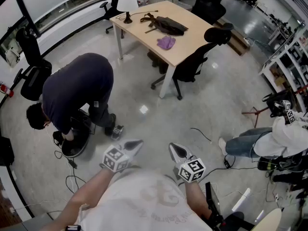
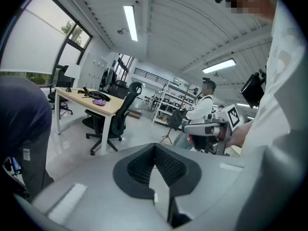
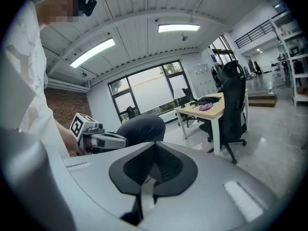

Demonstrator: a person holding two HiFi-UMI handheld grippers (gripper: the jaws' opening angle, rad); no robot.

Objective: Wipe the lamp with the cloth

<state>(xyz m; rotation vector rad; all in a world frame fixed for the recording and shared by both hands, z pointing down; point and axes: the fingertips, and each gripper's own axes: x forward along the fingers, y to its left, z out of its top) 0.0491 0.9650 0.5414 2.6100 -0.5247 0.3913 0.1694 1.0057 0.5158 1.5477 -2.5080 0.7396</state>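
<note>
The left gripper point(image 1: 138, 143) and right gripper point(image 1: 173, 147) sit close to the wearer's chest, both pinched shut on nothing, probably just carried for now. Far ahead of them the purple cloth point(image 1: 166, 43) lies on the wooden table point(image 1: 192, 25). The white lamp point(image 1: 127, 4) stands beyond it at the far corner.

Purple cloth point(image 1: 166, 43), white-shaded lamp point(image 1: 127, 3) with black base, tan table point(image 1: 192, 30), black chair point(image 1: 195, 64).

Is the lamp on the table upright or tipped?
Upright: the lamp stands on its base at the table's far corner, shade on top.
</note>
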